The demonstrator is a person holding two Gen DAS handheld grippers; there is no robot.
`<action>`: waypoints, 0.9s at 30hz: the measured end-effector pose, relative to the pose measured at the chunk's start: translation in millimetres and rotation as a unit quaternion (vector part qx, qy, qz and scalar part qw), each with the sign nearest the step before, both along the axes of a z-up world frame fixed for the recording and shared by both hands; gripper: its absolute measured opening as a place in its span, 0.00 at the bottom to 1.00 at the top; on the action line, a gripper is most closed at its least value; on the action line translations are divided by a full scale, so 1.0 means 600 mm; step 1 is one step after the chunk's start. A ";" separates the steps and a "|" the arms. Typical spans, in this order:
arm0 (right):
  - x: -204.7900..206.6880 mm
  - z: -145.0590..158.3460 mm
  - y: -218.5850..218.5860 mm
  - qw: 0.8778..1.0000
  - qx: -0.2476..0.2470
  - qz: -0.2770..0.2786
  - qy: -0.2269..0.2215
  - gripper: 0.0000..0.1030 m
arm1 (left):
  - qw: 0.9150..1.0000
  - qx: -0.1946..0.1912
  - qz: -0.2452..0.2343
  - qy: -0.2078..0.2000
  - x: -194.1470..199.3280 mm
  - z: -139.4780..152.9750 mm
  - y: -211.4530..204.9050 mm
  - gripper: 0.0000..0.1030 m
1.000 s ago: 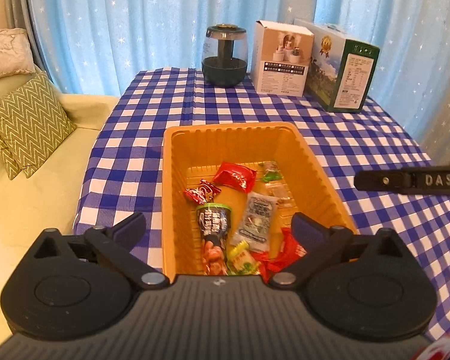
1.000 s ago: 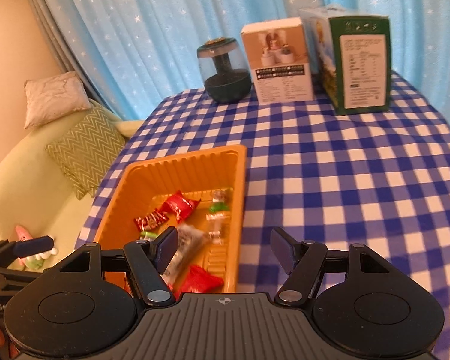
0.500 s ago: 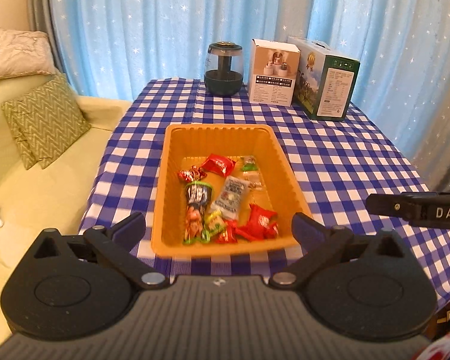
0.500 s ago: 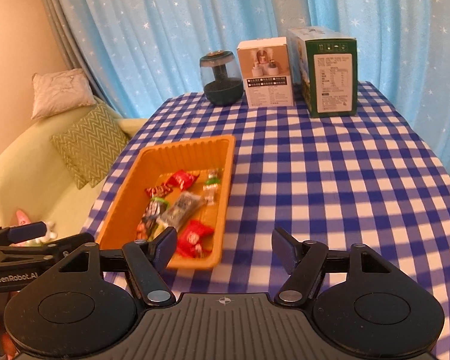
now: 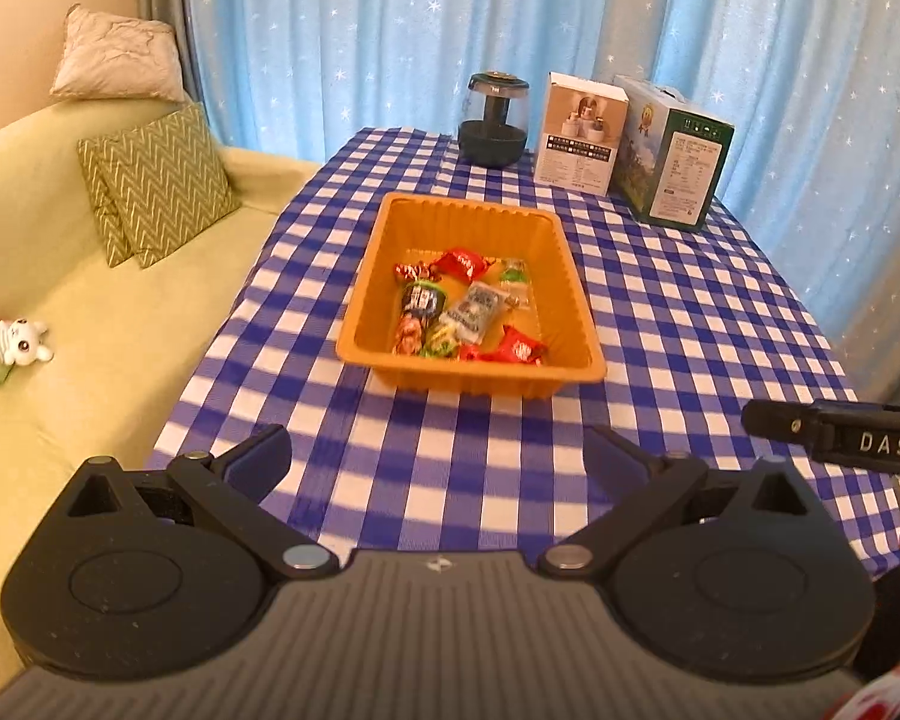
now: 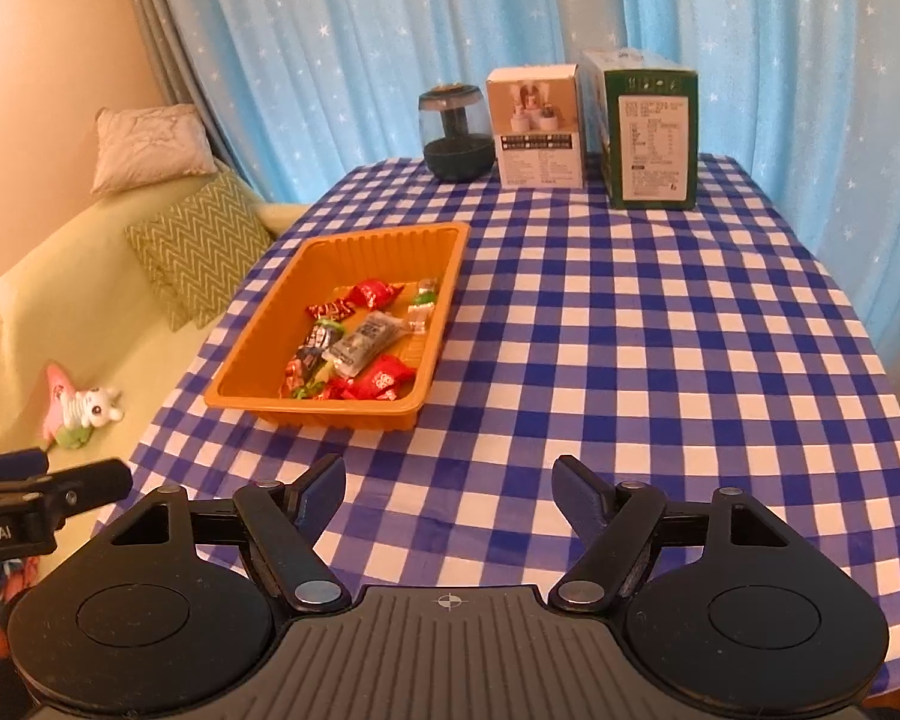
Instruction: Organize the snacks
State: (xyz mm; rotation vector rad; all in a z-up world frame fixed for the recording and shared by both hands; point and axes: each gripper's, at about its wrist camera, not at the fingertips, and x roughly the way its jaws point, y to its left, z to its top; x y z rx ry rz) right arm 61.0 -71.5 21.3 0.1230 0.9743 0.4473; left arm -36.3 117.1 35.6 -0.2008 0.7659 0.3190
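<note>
An orange tray [image 5: 468, 213] stands on the blue checked table; it also shows in the right wrist view [image 6: 384, 237]. Several wrapped snacks lie in it: red packets [image 5: 519, 348], a grey packet [image 5: 474, 312], a dark tube-shaped pack [image 5: 420, 306], and the same heap [image 6: 360, 348] in the right wrist view. My left gripper [image 5: 441, 462] is open and empty, held back from the tray's near edge. My right gripper [image 6: 450, 489] is open and empty, near the table's front, right of the tray.
A dark glass jar [image 5: 493, 120], a white box [image 5: 579, 135] and a green box [image 5: 672, 153] stand at the table's back. A yellow-green sofa [image 5: 90, 312] with cushions and a plush toy [image 5: 15, 348] is to the left. Blue curtains hang behind.
Both grippers have pulled back and up from the tray, which now looks smaller and farther. The snacks stay in the tray. Both jaws stay open.
</note>
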 end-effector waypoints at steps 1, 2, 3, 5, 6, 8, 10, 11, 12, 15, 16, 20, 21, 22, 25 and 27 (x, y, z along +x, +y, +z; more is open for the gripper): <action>-0.007 0.001 -0.003 1.000 0.001 -0.002 -0.002 0.74 | 1.000 0.002 0.000 0.001 -0.005 0.000 -0.003 1.00; -0.013 0.002 -0.005 1.000 0.003 -0.004 -0.002 0.74 | 1.000 0.002 -0.002 0.002 -0.011 0.001 -0.007 1.00; -0.018 0.003 -0.007 1.000 0.005 -0.006 -0.001 0.74 | 1.000 0.003 -0.005 0.002 -0.016 0.001 -0.009 1.00; -0.032 0.005 -0.011 1.000 0.007 -0.011 -0.002 0.74 | 1.000 0.003 -0.011 0.002 -0.024 0.003 -0.015 1.00; -0.038 0.006 -0.012 1.000 0.007 -0.014 -0.003 0.74 | 1.000 0.004 -0.014 0.002 -0.028 0.004 -0.018 1.00; -0.052 0.010 -0.014 1.000 0.007 -0.021 -0.005 0.74 | 1.000 0.004 -0.022 -0.001 -0.037 0.007 -0.025 1.00; -0.067 0.017 -0.016 1.000 0.005 -0.026 -0.008 0.74 | 1.000 0.012 -0.027 -0.004 -0.047 0.012 -0.033 1.00; -0.076 0.021 -0.016 1.000 0.003 -0.028 -0.012 0.74 | 0.999 0.017 -0.029 -0.006 -0.052 0.014 -0.038 1.00; -0.083 0.026 -0.017 0.999 0.000 -0.029 -0.017 0.74 | 0.999 0.019 -0.030 -0.008 -0.057 0.016 -0.041 1.00; -0.108 0.042 -0.022 0.999 -0.010 -0.032 -0.030 0.74 | 0.999 0.015 -0.033 -0.012 -0.067 0.021 -0.049 1.00; -0.114 0.046 -0.024 0.999 -0.013 -0.033 -0.032 0.74 | 0.999 0.013 -0.034 -0.014 -0.071 0.023 -0.050 1.00; -0.136 0.063 -0.029 0.999 -0.023 -0.029 -0.038 0.74 | 0.999 0.012 -0.037 -0.019 -0.085 0.031 -0.062 1.00; -0.141 0.066 -0.030 0.999 -0.024 -0.028 -0.040 0.74 | 0.999 0.011 -0.038 -0.021 -0.089 0.033 -0.065 1.00; -0.145 0.069 -0.030 0.998 -0.026 -0.027 -0.042 0.74 | 0.999 0.012 -0.041 -0.023 -0.092 0.034 -0.068 1.00; -0.159 0.073 -0.030 0.998 -0.032 -0.023 -0.044 0.74 | 0.998 0.031 -0.047 -0.023 -0.101 0.037 -0.085 1.00; -0.169 0.074 -0.031 0.998 -0.031 -0.022 -0.042 0.74 | 0.998 0.037 -0.052 -0.023 -0.106 0.037 -0.095 1.00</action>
